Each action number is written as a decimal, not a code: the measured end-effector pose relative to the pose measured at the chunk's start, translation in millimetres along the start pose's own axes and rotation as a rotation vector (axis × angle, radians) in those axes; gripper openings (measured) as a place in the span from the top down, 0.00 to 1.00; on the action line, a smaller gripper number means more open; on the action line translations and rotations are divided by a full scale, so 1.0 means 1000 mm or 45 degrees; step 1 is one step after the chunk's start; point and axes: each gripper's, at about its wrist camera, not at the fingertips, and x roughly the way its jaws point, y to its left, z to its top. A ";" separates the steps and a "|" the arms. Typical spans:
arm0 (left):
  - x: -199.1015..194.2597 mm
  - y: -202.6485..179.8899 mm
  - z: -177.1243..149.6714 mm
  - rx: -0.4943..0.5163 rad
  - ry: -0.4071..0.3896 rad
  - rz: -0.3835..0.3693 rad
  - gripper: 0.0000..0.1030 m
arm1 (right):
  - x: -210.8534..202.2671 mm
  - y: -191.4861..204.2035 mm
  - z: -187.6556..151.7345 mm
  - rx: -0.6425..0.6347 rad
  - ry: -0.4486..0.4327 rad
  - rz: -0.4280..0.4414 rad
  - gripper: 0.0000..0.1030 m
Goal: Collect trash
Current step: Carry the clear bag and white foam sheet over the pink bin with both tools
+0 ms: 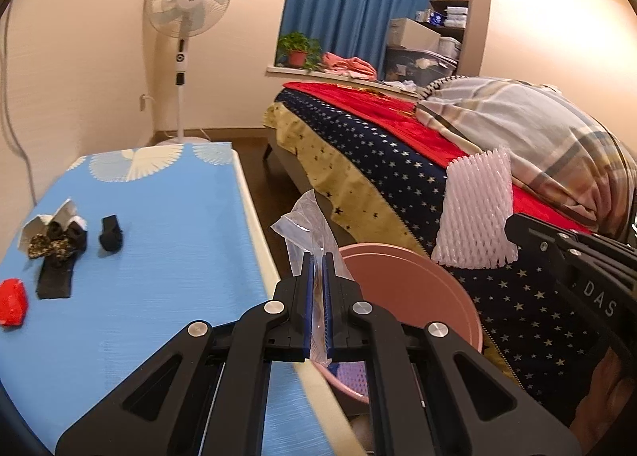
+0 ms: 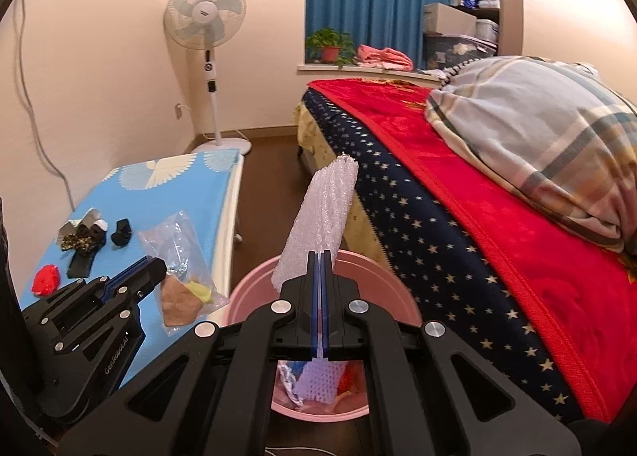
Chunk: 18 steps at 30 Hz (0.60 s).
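Left wrist view: left gripper [image 1: 317, 257] is clenched on a clear plastic bag [image 1: 308, 225], held up at the rim of the pink bin [image 1: 418, 297] so it can fall in. The right gripper's foam net [image 1: 475, 209] hangs over the bed [image 1: 398, 145]. Socks [image 1: 59, 245] and a red scrap [image 1: 12, 306] lie on the blue table [image 1: 159, 237].

Right wrist view: right gripper [image 2: 321, 257] is clamped on the foam net [image 2: 322, 213], above the bin [image 2: 254, 297], which already holds trash, likely ready to drop. The bag [image 2: 181, 277] hangs beside the rim.

The bin [image 2: 254, 289] stands on the floor between the table [image 1: 167, 217] at left and the bed [image 1: 398, 161] at right; socks [image 1: 59, 249] lie near the table's left edge.
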 end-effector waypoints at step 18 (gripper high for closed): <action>0.036 -0.032 -0.004 0.065 0.054 -0.077 0.96 | 0.022 -0.025 -0.001 0.035 0.025 -0.131 0.99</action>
